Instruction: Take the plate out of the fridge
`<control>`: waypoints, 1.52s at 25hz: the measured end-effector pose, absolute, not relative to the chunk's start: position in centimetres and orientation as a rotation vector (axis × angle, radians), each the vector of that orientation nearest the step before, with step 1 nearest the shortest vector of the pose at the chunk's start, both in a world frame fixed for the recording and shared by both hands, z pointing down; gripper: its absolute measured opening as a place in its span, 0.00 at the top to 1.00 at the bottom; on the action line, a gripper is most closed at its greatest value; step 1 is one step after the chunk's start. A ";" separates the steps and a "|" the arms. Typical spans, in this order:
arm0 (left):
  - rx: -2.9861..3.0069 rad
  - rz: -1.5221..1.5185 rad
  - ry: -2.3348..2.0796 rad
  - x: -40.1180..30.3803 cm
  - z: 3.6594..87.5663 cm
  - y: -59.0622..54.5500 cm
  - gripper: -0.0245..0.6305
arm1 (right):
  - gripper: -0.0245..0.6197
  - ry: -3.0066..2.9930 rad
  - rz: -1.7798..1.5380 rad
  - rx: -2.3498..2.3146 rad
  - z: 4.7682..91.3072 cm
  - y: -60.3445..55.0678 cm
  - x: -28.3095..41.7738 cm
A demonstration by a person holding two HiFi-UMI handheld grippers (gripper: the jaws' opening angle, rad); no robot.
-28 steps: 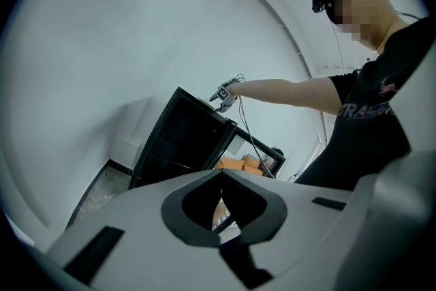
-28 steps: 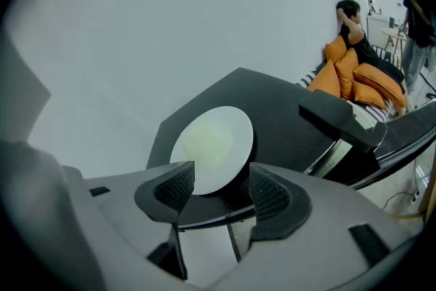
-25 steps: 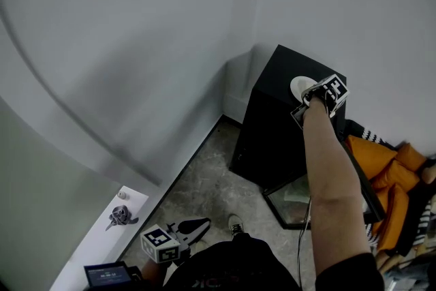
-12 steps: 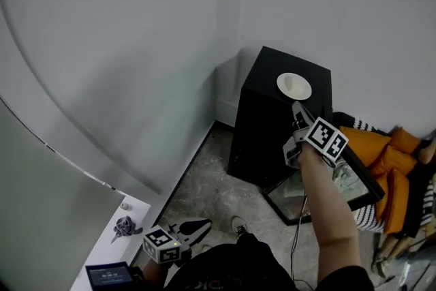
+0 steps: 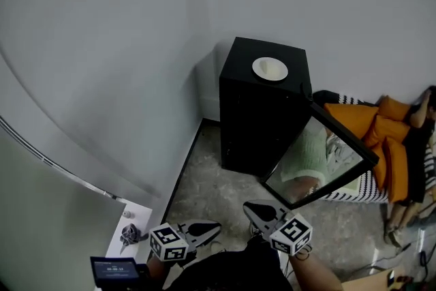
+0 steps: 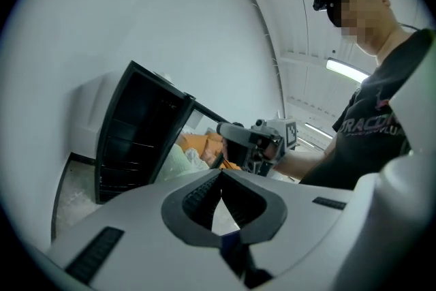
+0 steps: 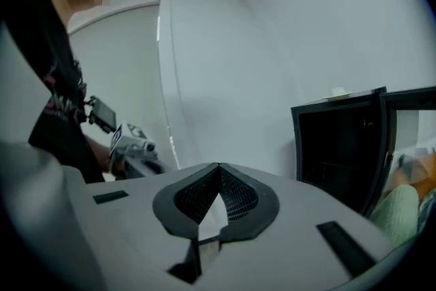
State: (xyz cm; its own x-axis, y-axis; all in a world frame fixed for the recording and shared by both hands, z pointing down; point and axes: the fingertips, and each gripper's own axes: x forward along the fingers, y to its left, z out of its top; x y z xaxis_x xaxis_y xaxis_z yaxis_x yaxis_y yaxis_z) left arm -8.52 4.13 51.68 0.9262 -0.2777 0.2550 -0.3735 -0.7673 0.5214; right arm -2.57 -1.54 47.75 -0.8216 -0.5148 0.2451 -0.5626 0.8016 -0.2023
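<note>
A white plate lies on top of the black mini fridge, which stands in the corner with its glass door swung open to the right. The plate also shows as a thin pale shape on the fridge in the right gripper view. My right gripper is low and close to my body, far from the fridge, shut and empty; its jaws meet at the tips. My left gripper hangs beside it, also shut and empty. The fridge faces it, interior dark.
A person in orange clothing lies on striped cloth right of the fridge. A white ledge at lower left carries a small grey object. A small screen device sits by my left hand. Stone floor lies before the fridge.
My right gripper was up at the plate on the fridge top; it has let go, dropped back to my body and shut. The plate stays on the fridge. The left gripper barely moved.
</note>
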 end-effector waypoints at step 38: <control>2.413 0.279 -0.491 10.4 52.9 19.4 0.95 | 0.95 -2.772 0.750 0.509 51.8 18.5 13.1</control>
